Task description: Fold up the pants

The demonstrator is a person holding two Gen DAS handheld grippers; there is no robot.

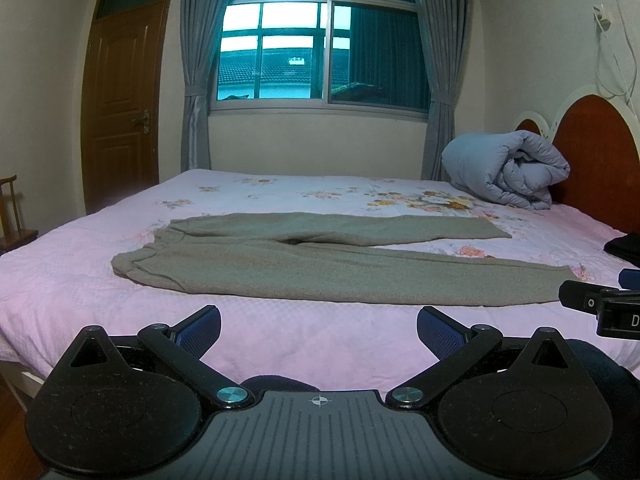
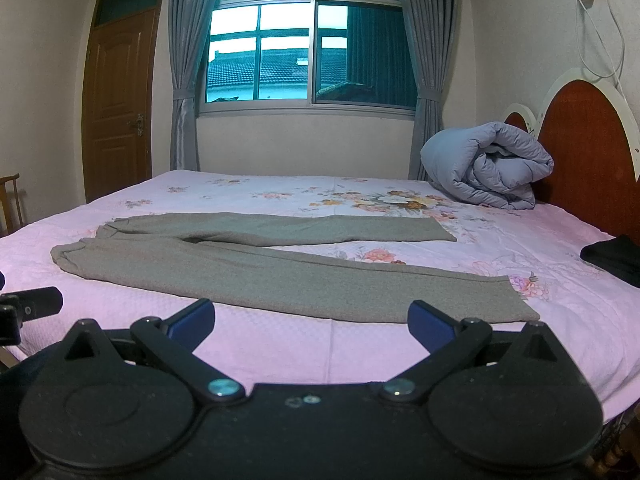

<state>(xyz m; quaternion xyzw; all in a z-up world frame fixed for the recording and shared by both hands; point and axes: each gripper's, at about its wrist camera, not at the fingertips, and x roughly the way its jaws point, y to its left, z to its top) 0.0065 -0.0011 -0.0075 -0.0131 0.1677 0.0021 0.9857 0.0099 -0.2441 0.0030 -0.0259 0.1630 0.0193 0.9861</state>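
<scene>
I have both claws hanging over the near edge of the bed with its pink floral quilted cover (image 1: pixel 100 292). My left claw (image 1: pixel 319 330) has its blue-padded fingers (image 1: pixel 200 326) spread wide apart, with nothing between them but bare bedcover. My right claw (image 2: pixel 311 320) is spread just as wide and holds nothing either; its tip also shows at the right edge of the left wrist view, near the hem of the closer leg.

The grey-brown knitted pants (image 1: pixel 304 268) lie flat on the bed, just beyond both claws and touching neither. The waistband is to the left and the two legs run off to the right, splayed apart in a narrow V so that a wedge of bedcover shows between them. The closer leg reaches farther right than the far one.

A rolled-up pale blue quilted duvet (image 2: pixel 486 164) sits at the far right against the red-brown wooden headboard with white trim (image 2: pixel 584 140). A folded black garment (image 2: pixel 612 258) lies at the right edge of the bed, well apart from the pants. Behind the bed I see a window with grey curtains (image 1: pixel 320 36) and a brown wooden door (image 1: pixel 120 96).
</scene>
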